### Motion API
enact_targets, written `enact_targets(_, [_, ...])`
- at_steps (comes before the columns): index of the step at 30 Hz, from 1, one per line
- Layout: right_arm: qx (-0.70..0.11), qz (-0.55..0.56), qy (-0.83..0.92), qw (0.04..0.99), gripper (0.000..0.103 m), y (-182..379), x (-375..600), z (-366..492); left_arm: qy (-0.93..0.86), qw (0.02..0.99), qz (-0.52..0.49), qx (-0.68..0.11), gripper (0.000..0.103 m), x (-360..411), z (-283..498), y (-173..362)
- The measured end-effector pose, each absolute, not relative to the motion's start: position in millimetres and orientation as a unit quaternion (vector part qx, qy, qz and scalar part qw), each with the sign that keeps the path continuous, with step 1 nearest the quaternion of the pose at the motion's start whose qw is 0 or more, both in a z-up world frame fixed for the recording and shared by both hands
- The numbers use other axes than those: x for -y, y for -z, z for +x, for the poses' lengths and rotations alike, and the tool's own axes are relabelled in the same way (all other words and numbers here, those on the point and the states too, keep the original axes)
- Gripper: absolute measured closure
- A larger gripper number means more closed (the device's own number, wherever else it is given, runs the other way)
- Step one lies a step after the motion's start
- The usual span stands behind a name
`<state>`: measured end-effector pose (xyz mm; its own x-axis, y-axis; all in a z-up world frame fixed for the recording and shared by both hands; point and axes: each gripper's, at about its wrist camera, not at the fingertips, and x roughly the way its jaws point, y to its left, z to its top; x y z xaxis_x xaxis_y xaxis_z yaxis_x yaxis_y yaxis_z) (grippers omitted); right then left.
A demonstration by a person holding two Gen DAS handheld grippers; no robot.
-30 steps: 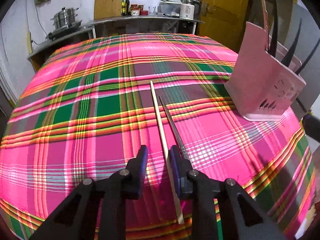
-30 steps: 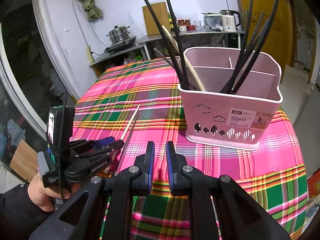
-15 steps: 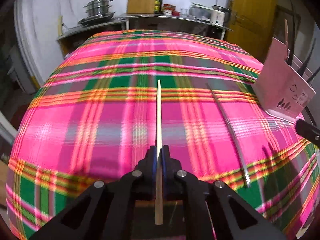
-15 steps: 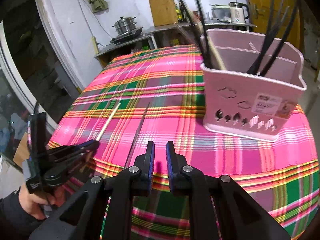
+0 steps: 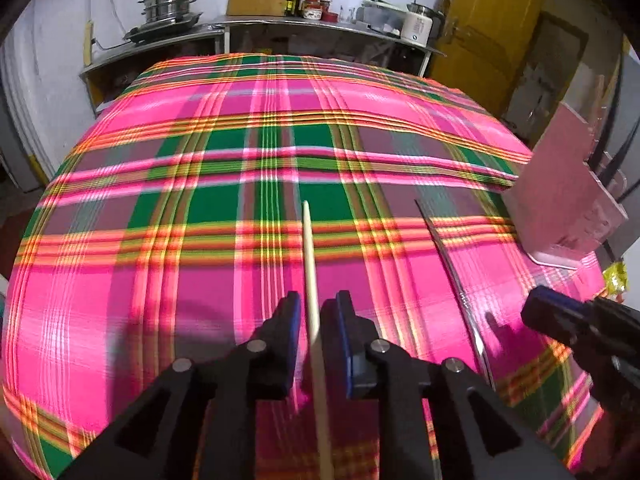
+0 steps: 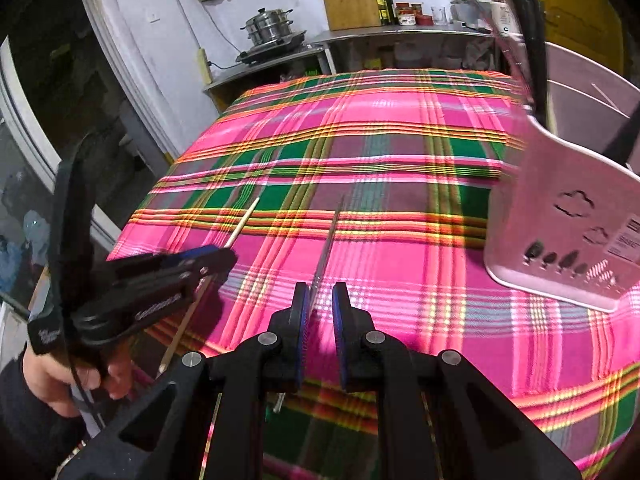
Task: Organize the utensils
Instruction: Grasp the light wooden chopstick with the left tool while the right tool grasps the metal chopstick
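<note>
Two chopsticks remain outside the pink holder (image 6: 560, 240). Left tongs (image 5: 316, 320) part-open, straddling the wooden chopstick (image 5: 310, 264), not clamped. Right tongs (image 6: 320, 304) slightly apart around the metal chopstick (image 6: 330, 236) on the surface (image 6: 400, 184). Judged light, stiff; metal slippery, so grip mid-shaft.

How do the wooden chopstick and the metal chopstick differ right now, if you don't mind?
The wooden chopstick is pale and matte; the metal chopstick is grey and shiny. The wooden one runs between the fingers of the left gripper, whose jaws stand slightly apart; the metal one runs between those of the right gripper, on the tablecloth. Both are slim, straight sticks pointing away from the cameras.
</note>
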<state>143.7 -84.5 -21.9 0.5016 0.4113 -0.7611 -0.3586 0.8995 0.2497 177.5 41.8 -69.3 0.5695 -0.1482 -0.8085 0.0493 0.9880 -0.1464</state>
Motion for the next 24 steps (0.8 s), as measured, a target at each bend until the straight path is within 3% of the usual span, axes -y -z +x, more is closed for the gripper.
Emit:
enact_targets(10, [-0.461, 0.018, -0.221, 0.859, 0.091, 33.3, 68.7, 160.9, 0.077, 0.884, -0.029, -0.46, 0.085, -40.1, 211.2, 66.9])
enact_targets(16, [-0.469, 0.008, -0.222, 0.855, 0.091, 39.5, 55.5, 173.2, 0.077, 0.883, -0.031, -0.462, 0.096, -45.6, 218.4, 66.6])
enact_targets(24, [-0.475, -0.014, -0.201, 0.856, 0.091, 44.4, 43.5, 184.9, 0.081, 0.881, -0.04, -0.464, 0.097, -50.6, 221.9, 66.1])
